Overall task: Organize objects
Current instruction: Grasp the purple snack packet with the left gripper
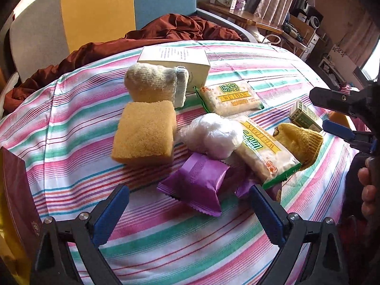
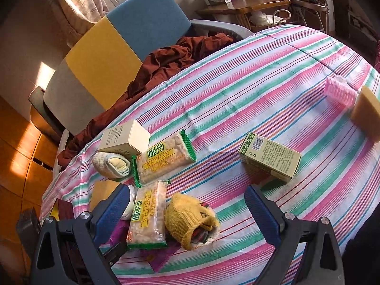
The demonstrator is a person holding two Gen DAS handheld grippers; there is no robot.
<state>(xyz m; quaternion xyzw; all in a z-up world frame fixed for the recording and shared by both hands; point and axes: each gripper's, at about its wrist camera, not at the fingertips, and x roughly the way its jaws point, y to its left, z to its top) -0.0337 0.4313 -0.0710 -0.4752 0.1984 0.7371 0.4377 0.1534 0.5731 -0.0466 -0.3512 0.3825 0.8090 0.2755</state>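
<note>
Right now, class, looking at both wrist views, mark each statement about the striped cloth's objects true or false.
1. Two green-edged WEIDAN cracker packets lie on the cloth. True.
2. The left hand-held gripper is shut on the purple foil packet. False: it is open, holding nothing.
3. The yellow knitted sock touches a cracker packet. True.
4. The green printed carton stands upright. False: it lies on its side.

Left gripper [image 1: 188, 204] jaws spread wide, empty, pointing forward and low. Right gripper [image 2: 186, 204] jaws also wide apart, empty, angled down. From the left view the right gripper sits at far right, a hand [image 1: 368, 187] gripping its handle.
</note>
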